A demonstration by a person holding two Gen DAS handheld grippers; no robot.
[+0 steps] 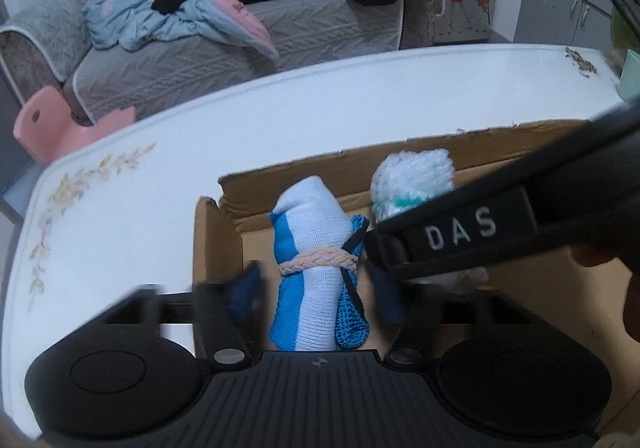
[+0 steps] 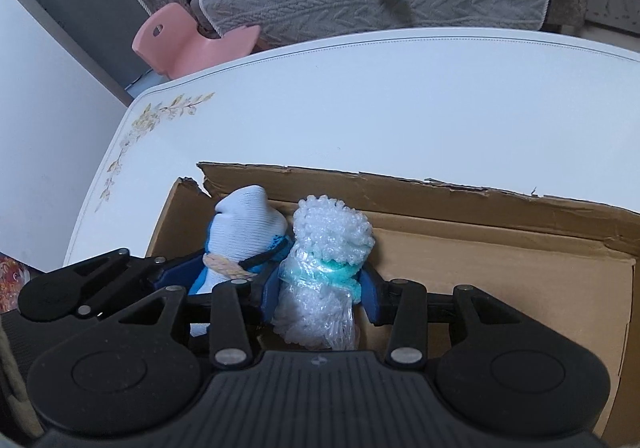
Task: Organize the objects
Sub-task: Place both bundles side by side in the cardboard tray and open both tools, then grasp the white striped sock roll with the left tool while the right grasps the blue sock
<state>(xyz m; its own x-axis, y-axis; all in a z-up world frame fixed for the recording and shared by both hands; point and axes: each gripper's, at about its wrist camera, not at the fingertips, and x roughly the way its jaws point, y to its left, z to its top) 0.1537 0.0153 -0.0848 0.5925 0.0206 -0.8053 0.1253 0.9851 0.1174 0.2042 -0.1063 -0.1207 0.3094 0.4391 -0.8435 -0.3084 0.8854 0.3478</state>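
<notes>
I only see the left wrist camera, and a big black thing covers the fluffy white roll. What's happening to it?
Observer: That's the right gripper; its blue pads sit either side of the fluffy white roll, by its teal band.
Operator: Is it squeezing?
Observer: Can't tell; the pads look right against it.
Operator: Is there room in the box?
Observer: Yes, the cardboard box floor is bare right of the roll.

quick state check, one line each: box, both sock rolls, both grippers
cardboard box: open-topped, torn rim, on the white table
blue-and-white sock roll: in the box, bound by a braided band, free between open pads
fluffy white roll: in the box beside it, teal band
left gripper: open
right gripper: pads close on the fluffy roll, contact unclear
</notes>
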